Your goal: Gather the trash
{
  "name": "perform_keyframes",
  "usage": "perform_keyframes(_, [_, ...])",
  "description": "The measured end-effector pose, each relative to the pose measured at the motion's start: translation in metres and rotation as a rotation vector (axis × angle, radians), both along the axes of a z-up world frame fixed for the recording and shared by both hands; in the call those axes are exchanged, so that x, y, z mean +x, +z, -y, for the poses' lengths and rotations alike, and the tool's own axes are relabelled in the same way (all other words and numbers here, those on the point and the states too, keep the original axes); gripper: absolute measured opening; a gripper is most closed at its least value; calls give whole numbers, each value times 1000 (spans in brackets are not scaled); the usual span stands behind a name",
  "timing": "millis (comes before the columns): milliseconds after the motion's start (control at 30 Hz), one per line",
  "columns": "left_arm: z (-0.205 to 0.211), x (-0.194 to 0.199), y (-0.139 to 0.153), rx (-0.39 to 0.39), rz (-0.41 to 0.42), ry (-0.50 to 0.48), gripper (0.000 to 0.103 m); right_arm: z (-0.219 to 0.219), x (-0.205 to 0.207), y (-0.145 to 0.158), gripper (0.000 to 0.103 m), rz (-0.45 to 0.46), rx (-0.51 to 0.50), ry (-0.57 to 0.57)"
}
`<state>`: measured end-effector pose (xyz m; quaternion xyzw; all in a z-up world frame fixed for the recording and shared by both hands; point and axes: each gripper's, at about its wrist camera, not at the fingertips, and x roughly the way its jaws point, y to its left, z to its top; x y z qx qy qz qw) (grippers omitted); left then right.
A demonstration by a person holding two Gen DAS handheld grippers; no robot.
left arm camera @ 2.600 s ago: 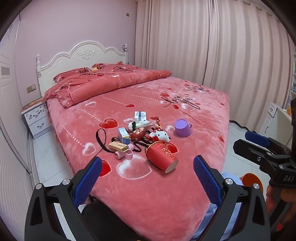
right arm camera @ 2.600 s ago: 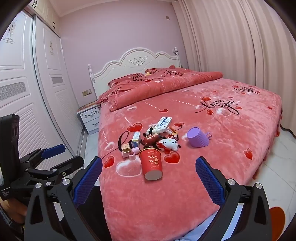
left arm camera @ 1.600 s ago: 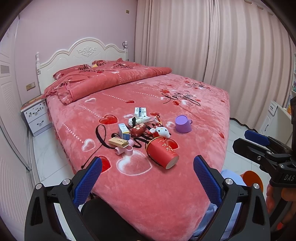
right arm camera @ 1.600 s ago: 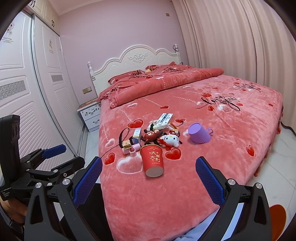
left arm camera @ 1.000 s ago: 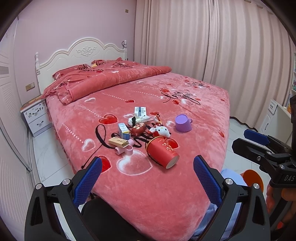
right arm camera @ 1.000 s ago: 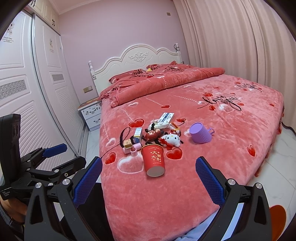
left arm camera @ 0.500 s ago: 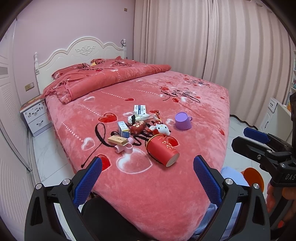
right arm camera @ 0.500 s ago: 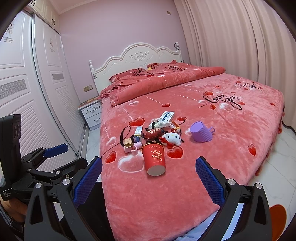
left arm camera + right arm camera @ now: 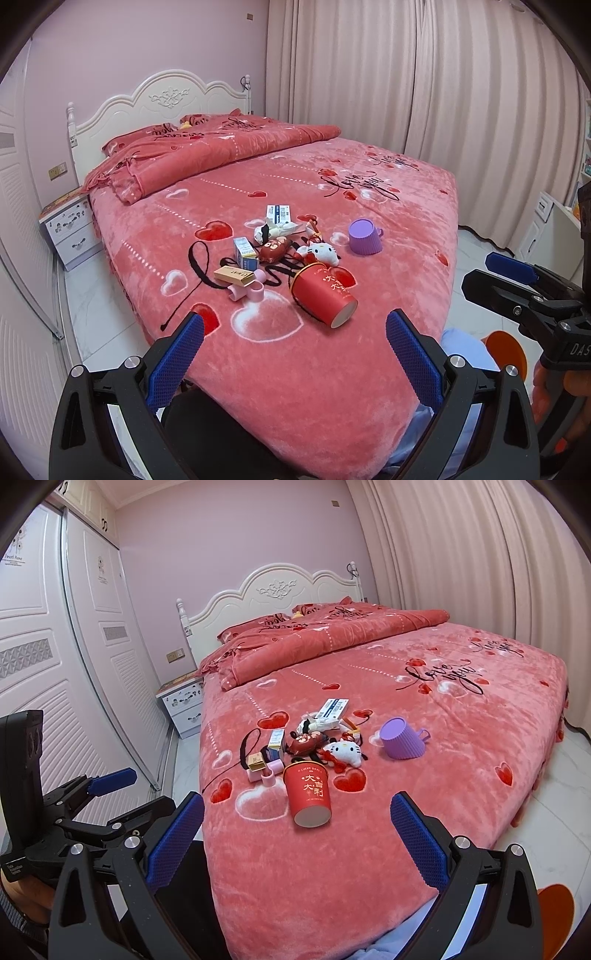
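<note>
Approaching the bed (image 9: 369, 387), both grippers' fingers (image 9: 175, 356) were held spread and empty; the red cup (image 9: 308, 790) was judged nearest for grasping.

The crumpled white wrapper (image 9: 275, 232) is partly hidden by the plush toys in front of it, and the print on the flat box (image 9: 279, 213) behind it is too small to read. The orange disc (image 9: 554, 908) on the floor is cut by the right wrist view's edge. Below the bed's (image 9: 369, 354) near corner, a pale blue thing (image 9: 463, 349) shows only in part, behind the left gripper's (image 9: 293, 360) frame.
</note>
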<state>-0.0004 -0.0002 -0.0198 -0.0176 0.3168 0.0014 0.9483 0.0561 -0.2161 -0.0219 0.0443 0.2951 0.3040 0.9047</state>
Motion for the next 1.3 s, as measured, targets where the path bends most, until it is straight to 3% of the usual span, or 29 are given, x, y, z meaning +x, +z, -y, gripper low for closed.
perform_keyframes(767, [-2,-4,-11,3,-30,-5,97,2,2,-3,99,-24,23,-3])
perform_keyframes(1000, [-9,8,-13,25,-65,-44,97,-4,10,-4,99,-17,49,67])
perform_keyframes(1133, [-18,15,-18,40,-83,-52,97,-13,13,-4,99,39,25,101])
perform_keyframes(1300, [-37,29,-22,-9,-101,-61,97,-28,28,-10,99,17,44,170])
